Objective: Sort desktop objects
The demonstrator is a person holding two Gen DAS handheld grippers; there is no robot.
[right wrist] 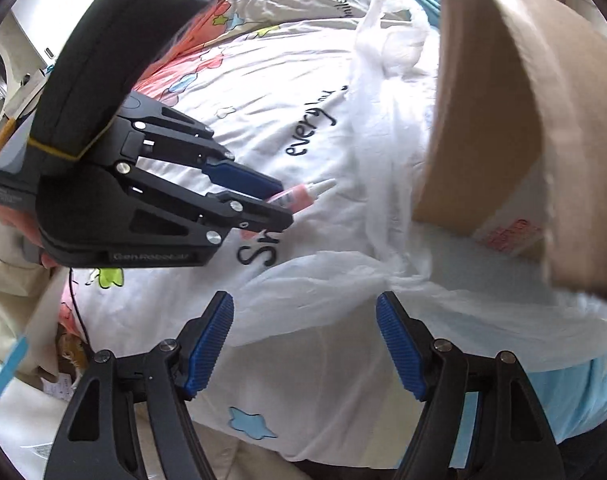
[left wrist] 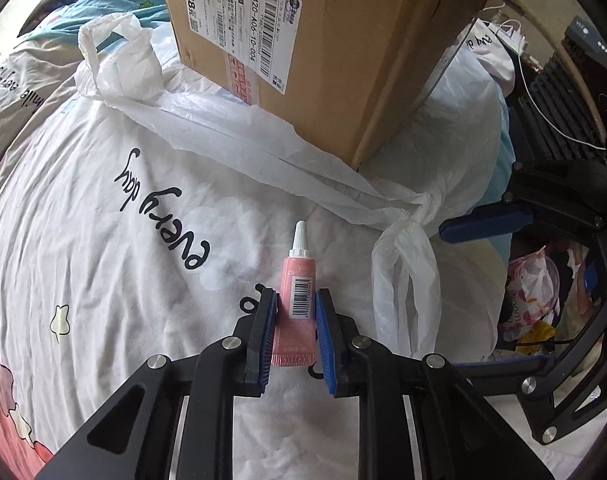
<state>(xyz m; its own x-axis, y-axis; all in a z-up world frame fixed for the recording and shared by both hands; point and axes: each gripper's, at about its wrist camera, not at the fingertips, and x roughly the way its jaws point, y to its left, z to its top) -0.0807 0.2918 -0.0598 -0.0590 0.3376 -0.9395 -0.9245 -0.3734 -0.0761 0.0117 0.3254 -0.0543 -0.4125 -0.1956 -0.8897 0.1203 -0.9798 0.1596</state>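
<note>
Pink plastic, a small tube (left wrist: 296,312) with a white nozzle, is clamped between the blue pads of the left gripper (left wrist: 296,307), just over the white printed quilt (left wrist: 103,216). The right gripper (right wrist: 305,344) is held apart and empty above a white plastic bag (right wrist: 323,280). Farther off, the bag is seen lying partly under a cardboard box (left wrist: 343,52) with shipping labels.
</note>
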